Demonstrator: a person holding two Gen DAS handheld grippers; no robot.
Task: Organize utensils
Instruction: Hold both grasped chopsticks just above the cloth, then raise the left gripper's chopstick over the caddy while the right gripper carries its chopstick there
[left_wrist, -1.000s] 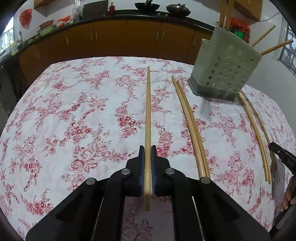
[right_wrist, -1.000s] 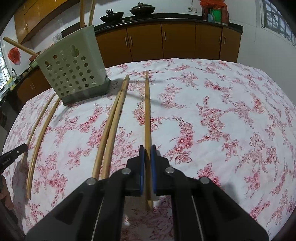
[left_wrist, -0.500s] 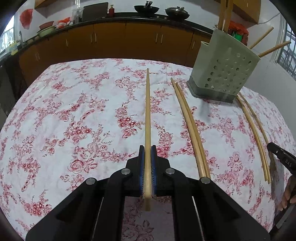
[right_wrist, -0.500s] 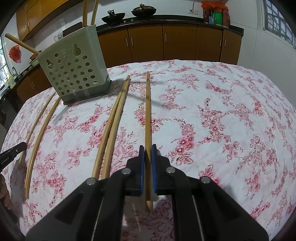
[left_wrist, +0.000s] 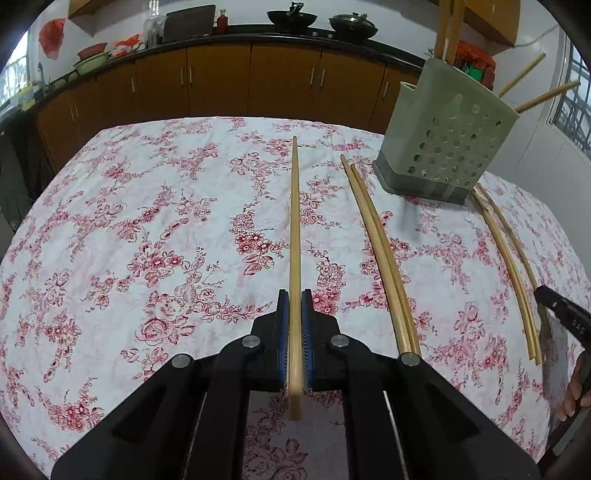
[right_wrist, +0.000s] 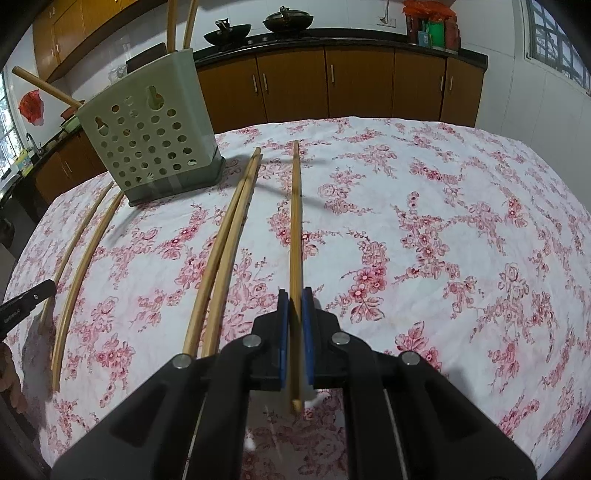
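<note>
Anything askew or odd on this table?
Nothing damaged or spilled. The green holder sits tilted in view, four chopsticks lie loose beside it, and each gripper clamps one chopstick.

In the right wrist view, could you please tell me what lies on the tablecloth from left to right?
Outer pair of chopsticks → green utensil holder → middle pair of chopsticks → single chopstick clamped in the right hand-held gripper.

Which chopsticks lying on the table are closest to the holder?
The pair of chopsticks whose far tips reach the green holder's base. The other pair lies farther toward the right hand-held gripper.
</note>
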